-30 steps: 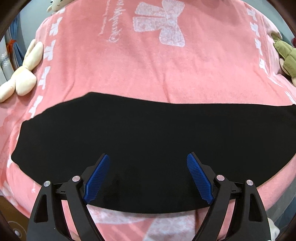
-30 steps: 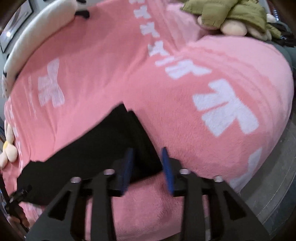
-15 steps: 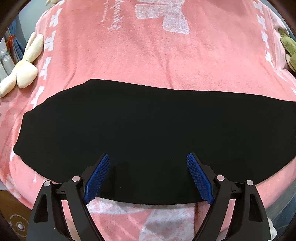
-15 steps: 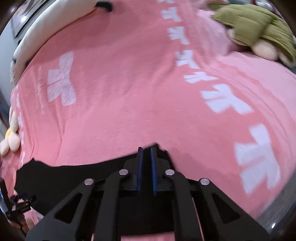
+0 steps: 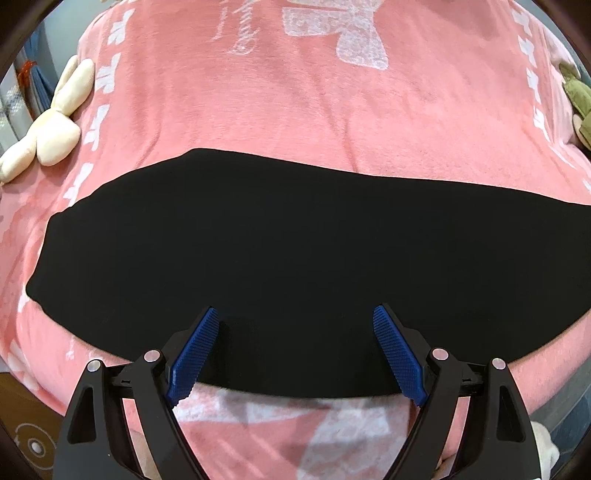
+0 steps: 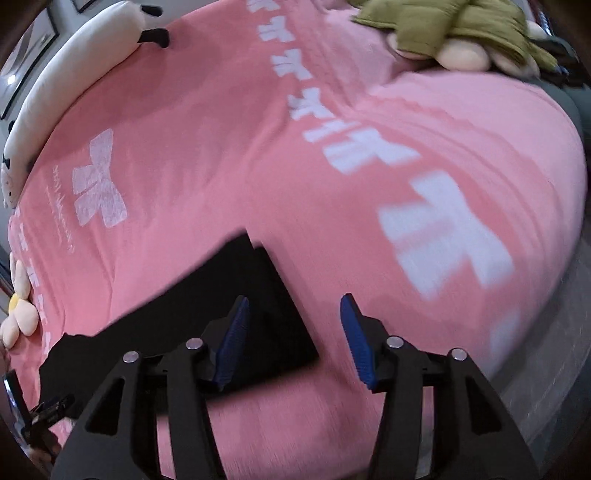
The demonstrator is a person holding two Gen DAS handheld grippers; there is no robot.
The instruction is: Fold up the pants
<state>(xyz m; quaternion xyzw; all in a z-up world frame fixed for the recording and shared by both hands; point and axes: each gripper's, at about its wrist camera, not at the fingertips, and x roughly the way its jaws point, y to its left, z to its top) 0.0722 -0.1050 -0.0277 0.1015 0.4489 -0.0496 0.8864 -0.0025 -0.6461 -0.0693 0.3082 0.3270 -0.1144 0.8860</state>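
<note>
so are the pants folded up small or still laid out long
Laid out long: the black pants form one flat band across the pink blanket, neither tool gripping them.

Plain black pants (image 5: 280,266) lie on a pink blanket (image 5: 295,122) patterned with white bows and lettering, beside cream (image 5: 51,122) and olive-green plush toys (image 6: 436,26).
</note>
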